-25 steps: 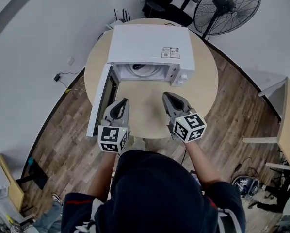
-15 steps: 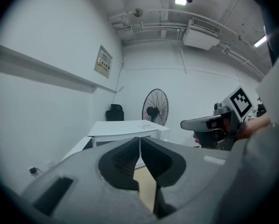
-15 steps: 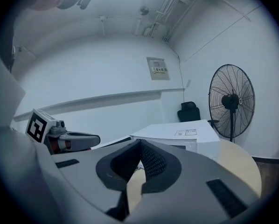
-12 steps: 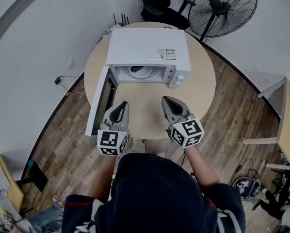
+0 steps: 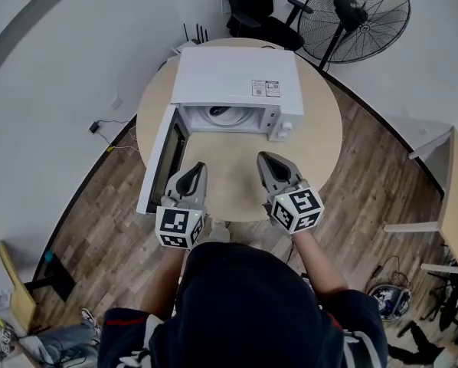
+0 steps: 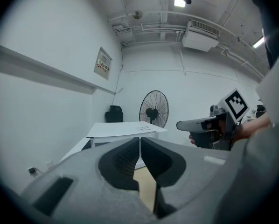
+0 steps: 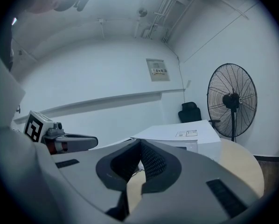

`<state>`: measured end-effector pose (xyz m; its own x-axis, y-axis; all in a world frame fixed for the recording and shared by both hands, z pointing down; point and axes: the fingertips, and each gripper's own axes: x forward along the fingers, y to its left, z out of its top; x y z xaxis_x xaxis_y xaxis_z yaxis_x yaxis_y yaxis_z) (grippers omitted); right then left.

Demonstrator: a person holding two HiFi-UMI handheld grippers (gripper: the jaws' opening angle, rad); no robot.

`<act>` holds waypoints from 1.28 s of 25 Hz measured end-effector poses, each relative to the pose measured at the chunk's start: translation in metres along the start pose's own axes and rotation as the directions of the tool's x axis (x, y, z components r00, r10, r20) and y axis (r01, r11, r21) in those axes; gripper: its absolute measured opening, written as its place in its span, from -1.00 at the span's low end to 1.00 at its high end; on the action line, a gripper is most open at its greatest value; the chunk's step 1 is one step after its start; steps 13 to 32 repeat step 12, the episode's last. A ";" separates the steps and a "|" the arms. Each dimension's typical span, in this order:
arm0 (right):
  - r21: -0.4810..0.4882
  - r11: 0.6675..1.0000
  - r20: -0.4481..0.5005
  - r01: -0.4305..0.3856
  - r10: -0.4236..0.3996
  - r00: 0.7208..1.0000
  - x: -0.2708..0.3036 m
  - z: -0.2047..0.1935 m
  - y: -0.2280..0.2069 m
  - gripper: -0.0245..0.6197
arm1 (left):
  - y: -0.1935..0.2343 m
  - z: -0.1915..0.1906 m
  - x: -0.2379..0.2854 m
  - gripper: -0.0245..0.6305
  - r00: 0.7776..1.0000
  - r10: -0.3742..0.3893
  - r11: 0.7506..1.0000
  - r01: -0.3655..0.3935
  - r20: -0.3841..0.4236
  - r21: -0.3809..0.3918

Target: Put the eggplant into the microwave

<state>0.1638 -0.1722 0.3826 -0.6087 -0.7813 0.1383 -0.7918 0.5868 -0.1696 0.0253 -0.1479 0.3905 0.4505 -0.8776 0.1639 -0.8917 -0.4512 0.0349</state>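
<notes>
A white microwave (image 5: 237,75) stands on the round wooden table (image 5: 313,144), its door (image 5: 158,159) swung open to the left. Inside, a dark shape (image 5: 220,111) lies on the white turntable; I cannot tell whether it is the eggplant. My left gripper (image 5: 197,167) hovers shut and empty over the table's near edge, beside the open door. My right gripper (image 5: 263,158) is level with it to the right, also shut and empty. The left gripper view shows closed jaws (image 6: 139,138) pointing at the microwave (image 6: 125,129). Closed jaws (image 7: 139,142) also fill the right gripper view.
A standing fan (image 5: 359,14) and a black office chair (image 5: 252,6) are behind the table. White walls curve round the left. A cable and plug (image 5: 99,125) lie on the wooden floor at the left. Another table edge (image 5: 455,198) shows at the right.
Both grippers stay shut in front of the microwave. The left one has drifted slightly, and the head view has shifted a little.
</notes>
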 end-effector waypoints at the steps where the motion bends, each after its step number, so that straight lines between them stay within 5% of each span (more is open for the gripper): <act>1: 0.003 1.000 0.001 0.000 0.000 1.000 0.000 0.000 0.000 -0.89 | 0.000 0.000 0.000 -0.84 1.000 0.000 1.000 0.000 0.000 0.002; 32: -0.011 1.000 -0.004 0.003 -0.003 1.000 -0.002 -0.003 0.001 -0.89 | 0.001 0.001 -0.002 -0.84 1.000 0.011 1.000 -0.011 0.007 -0.001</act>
